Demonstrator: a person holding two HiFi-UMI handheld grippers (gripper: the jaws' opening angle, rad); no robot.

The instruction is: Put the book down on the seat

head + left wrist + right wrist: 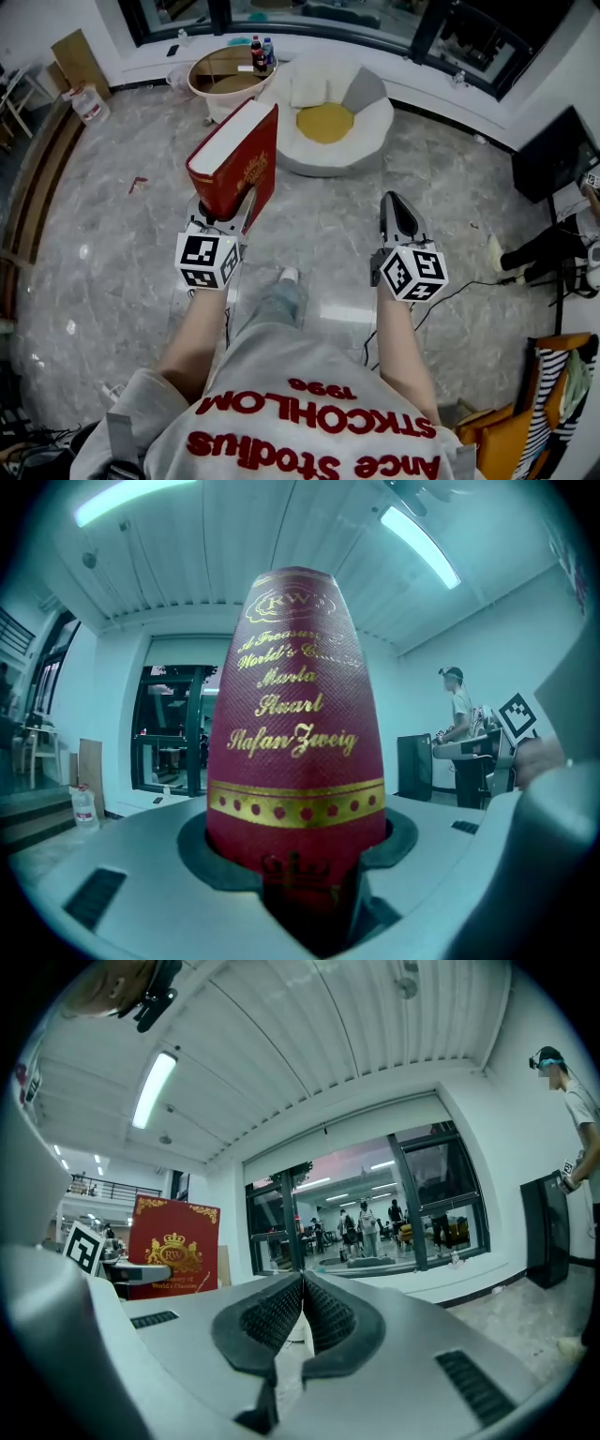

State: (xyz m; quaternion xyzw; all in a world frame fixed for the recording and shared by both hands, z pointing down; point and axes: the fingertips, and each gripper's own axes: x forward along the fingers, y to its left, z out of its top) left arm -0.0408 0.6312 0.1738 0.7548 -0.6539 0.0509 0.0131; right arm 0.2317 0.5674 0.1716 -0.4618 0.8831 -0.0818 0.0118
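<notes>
The book point(234, 159), a stiff hardback judged heavy and prone to tipping, is clamped upright across its covers low at the spine by the left claw point(228, 214), short of the far seat point(375, 131), while the right claw point(394, 202) is seen shut and empty.

— What's underfoot?
— A grey marble floor point(112, 281). A white round seat point(375, 131) stands near its far edge, with a round table point(217, 101) just beside it.
— Anything smaller?
— A white jug point(91, 105) stands by the left edge. A red scrap point(138, 185) lies further in, and a black cable point(469, 286) trails toward the right edge.
</notes>
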